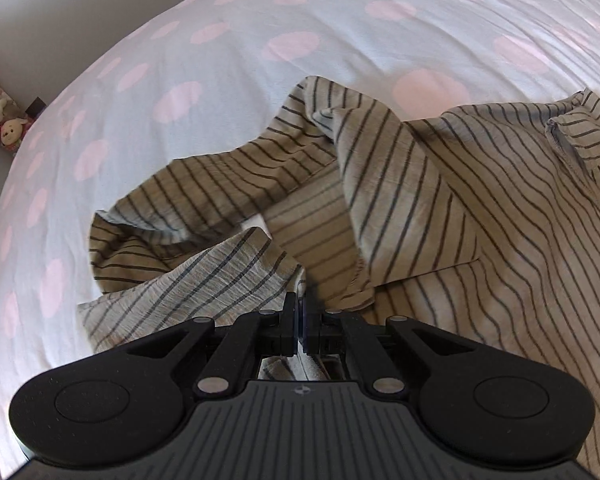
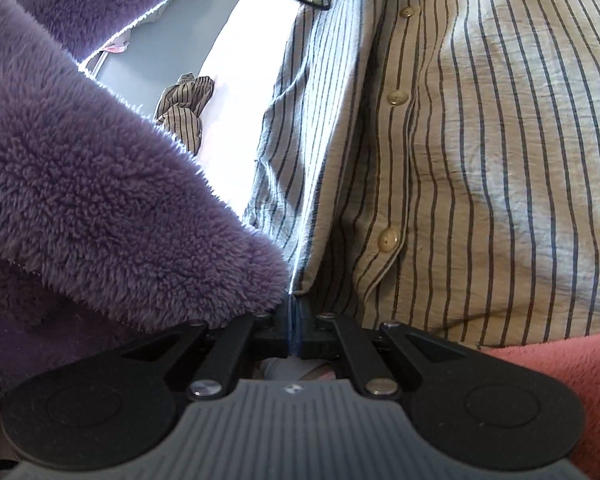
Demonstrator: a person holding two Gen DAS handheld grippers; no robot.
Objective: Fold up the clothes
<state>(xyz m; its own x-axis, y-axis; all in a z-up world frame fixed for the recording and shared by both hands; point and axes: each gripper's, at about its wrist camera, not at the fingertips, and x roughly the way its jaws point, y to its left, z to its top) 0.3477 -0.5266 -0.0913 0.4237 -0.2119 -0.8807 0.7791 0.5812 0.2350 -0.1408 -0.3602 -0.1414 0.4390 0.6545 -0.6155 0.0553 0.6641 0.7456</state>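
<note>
on bedsheet point(image 1: 180, 60), both tools clamping shirt point(image 1: 480, 208)

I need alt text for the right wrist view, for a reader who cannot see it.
The right claw is shut on the edge of a beige striped shirt, which fills the right side with its row of buttons running upward. A fluffy purple sleeve covers the left side, and pink fleece shows at the lower right.
</note>
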